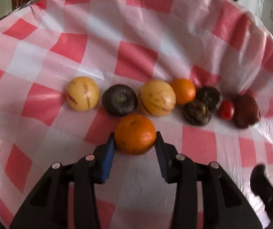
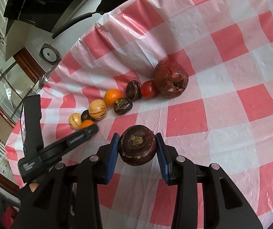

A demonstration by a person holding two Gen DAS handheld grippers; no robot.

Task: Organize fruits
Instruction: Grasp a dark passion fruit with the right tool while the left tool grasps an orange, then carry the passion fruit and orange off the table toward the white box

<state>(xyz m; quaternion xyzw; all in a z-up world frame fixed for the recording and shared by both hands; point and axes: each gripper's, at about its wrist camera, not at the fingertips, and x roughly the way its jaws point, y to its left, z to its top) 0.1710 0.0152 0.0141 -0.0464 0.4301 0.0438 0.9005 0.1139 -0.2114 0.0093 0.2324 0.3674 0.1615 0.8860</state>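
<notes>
— Left wrist view first: left hand-held gripper (image 1: 135, 140) clamped on an orange (image 1: 135, 134), blue pads (image 1: 108, 158) pressed to both flanks, fruit low on the checked counter (image 1: 203, 147). Straight ahead, just beyond the fingertips, a row of fruit: striped yellow melon (image 1: 83, 93), dark round fruit (image 1: 119, 100), second yellow melon (image 1: 157, 97), second orange (image 1: 183, 90) ahead and to the right.

— And the right wrist view?

— Right hand-held gripper (image 2: 138, 146) shut on a dark brown round fruit (image 2: 138, 145), stem scar facing up. Row lying ahead and to the left, ending at a red tomato (image 2: 149, 89) and a wrinkled red fruit (image 2: 171, 81).

— Anything seen only there?

— Left tool entering from the left beside the row's near end. Lifted or resting, hard to tell. Probably nearer the dark pair (image 2: 123, 106) than the other hand.
</notes>
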